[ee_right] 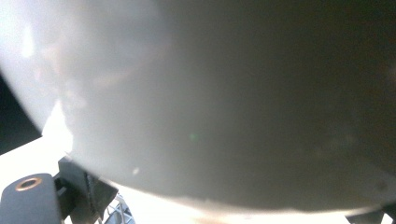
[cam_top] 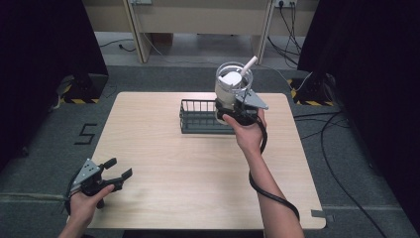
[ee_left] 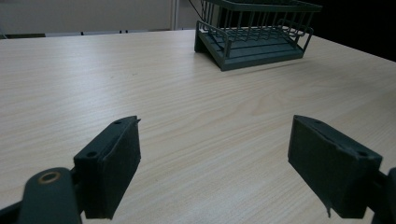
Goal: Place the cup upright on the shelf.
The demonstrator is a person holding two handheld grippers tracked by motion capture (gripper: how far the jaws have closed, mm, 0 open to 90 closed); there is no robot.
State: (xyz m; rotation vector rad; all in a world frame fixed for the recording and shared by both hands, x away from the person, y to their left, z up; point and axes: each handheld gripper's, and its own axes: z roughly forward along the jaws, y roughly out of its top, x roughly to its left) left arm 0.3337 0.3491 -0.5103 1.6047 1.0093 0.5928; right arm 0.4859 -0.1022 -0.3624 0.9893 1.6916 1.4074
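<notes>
Only the wire rack [cam_top: 200, 118] at the far middle interrupts the table [cam_top: 163, 163].

One rack [cam_top: 200, 118], seemingly one cup [cam_top: 232, 84].

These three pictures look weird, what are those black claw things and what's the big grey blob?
A person sits at a wooden table and holds a tool in each hand. Each tool is a hand-held gripper, a claw with two black jaws.

The top picture comes from a camera above the table. The other two come from small cameras riding on the claws.

The left hand-held gripper is open, holds nothing, and looks across the table at a dark wire basket.

The right hand-held gripper is above the basket, squeezing a white container that has a white handle poking out. Its camera is so close that the container looks like a grey blob.
</notes>
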